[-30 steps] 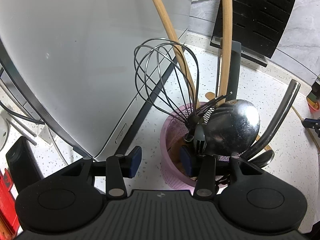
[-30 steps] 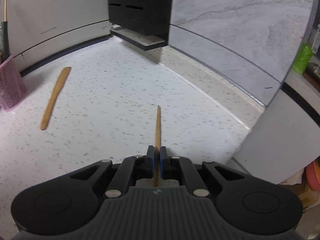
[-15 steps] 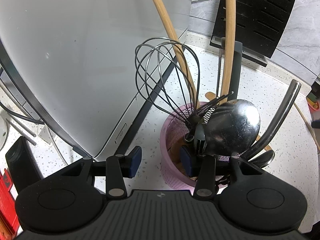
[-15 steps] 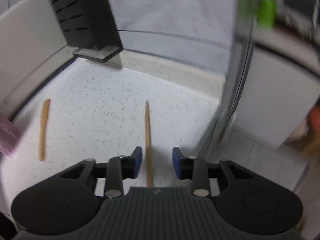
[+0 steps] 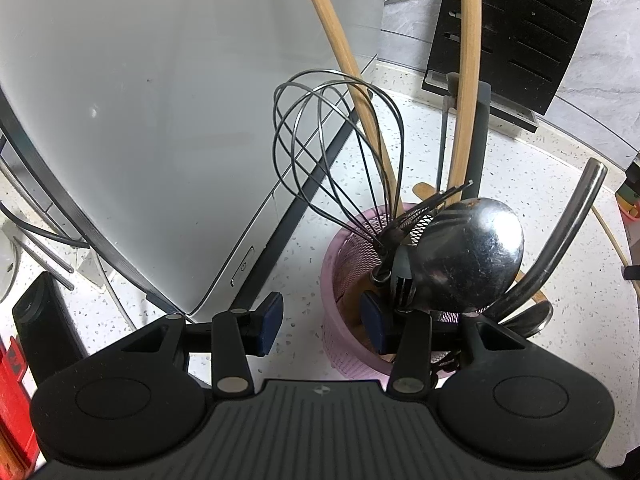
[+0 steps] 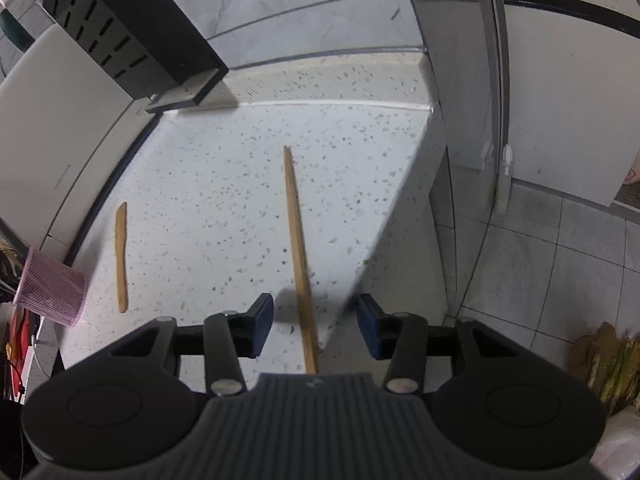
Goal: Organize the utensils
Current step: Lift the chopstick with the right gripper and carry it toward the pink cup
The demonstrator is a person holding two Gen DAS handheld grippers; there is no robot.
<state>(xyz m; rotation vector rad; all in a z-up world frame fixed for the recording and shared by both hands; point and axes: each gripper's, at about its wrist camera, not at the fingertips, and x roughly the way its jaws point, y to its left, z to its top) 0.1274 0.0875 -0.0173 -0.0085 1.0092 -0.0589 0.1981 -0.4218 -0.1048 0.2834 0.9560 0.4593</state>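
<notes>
Between R gripper (image 6: 316, 326) pads, untouched: thin pale wooden stick (image 6: 296, 236), flat on speckled counter (image 6: 224, 184), jaws apart. L gripper (image 5: 322, 322) jaws apart, straddling pink holder (image 5: 340, 280) rim.

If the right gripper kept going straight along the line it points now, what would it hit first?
Most likely the long wooden stick, which lies on the speckled countertop between the open fingers of the right gripper and runs ahead of them. Depth is hard to judge, so the counter itself could come first.
</notes>
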